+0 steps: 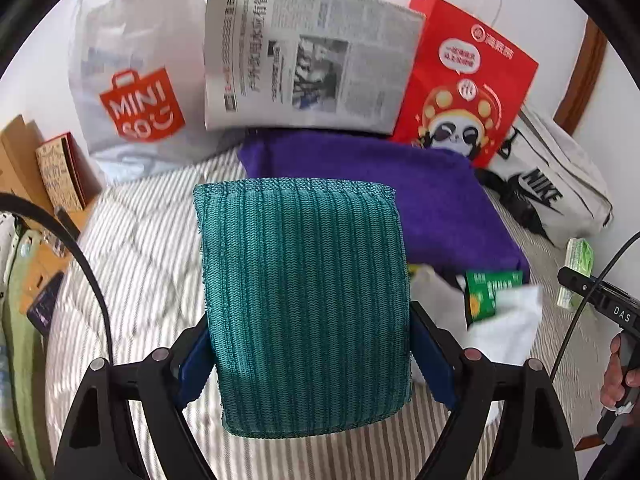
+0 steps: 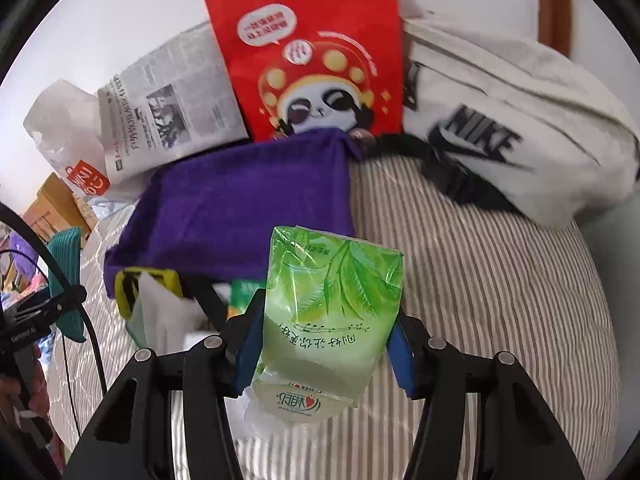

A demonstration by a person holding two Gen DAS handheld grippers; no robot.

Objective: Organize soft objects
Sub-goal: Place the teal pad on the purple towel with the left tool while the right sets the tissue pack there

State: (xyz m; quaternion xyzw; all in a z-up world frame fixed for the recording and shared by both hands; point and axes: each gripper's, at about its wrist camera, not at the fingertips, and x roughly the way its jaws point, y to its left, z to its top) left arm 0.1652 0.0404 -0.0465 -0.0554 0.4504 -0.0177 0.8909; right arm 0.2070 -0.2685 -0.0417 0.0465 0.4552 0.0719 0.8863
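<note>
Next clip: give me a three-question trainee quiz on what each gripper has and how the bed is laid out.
1. True or false: the left gripper is shut on a teal ribbed knitted cloth.
2. The right gripper holds: A) a folded newspaper B) a green plastic tissue pack C) a white Nike bag.
3. Fill in: the folded purple towel lies on the ___ bedding.

Key: 1 true; 2 B; 3 striped.

Ribbed knit cloth (image 1: 304, 300); glossy plastic tissue pack (image 2: 328, 308)

Bright even daylight; fisheye-warped edges, slight motion blur.
</note>
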